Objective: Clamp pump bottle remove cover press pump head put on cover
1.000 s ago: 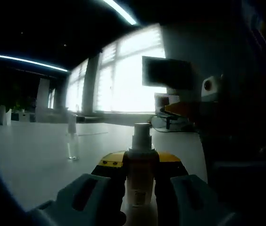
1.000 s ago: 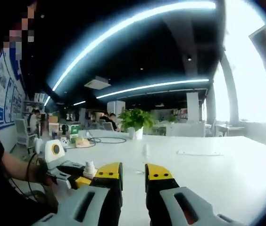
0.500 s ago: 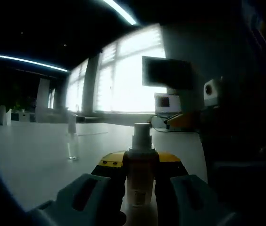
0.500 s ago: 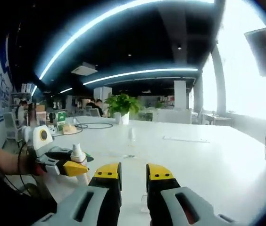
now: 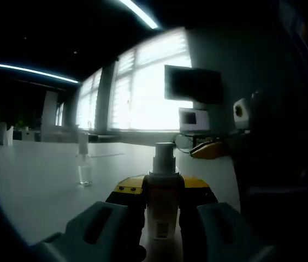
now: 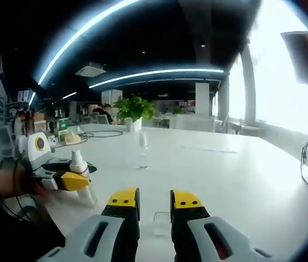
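My left gripper (image 5: pixel 163 188) is shut on the pump bottle (image 5: pixel 162 210), which stands upright between the yellow-tipped jaws. Its bare pump head (image 5: pixel 164 157) pokes up above them. In the right gripper view the same left gripper (image 6: pixel 61 177) shows at the left, held by a hand, with the white pump head (image 6: pixel 78 162) on top. My right gripper (image 6: pixel 154 199) has a narrow gap and nothing between its tips. Through that gap a small clear cover (image 6: pixel 162 224) shows on the white table (image 6: pixel 241 185), low and close. The right gripper's orange tip (image 5: pixel 211 149) enters the left gripper view from the right.
A slim clear bottle (image 5: pixel 84 166) stands alone on the table, also seen as the slim clear bottle (image 6: pixel 141 150) beyond my right jaws. A potted plant (image 6: pixel 134 109) and cables lie farther back. A monitor (image 5: pixel 193 84) and the person's dark body sit at the right.
The right gripper view has tipped down toward the table, bringing the clear cover into view between the jaws. In the left gripper view the right gripper's tip has sunk a little. The clamped bottle stays put.
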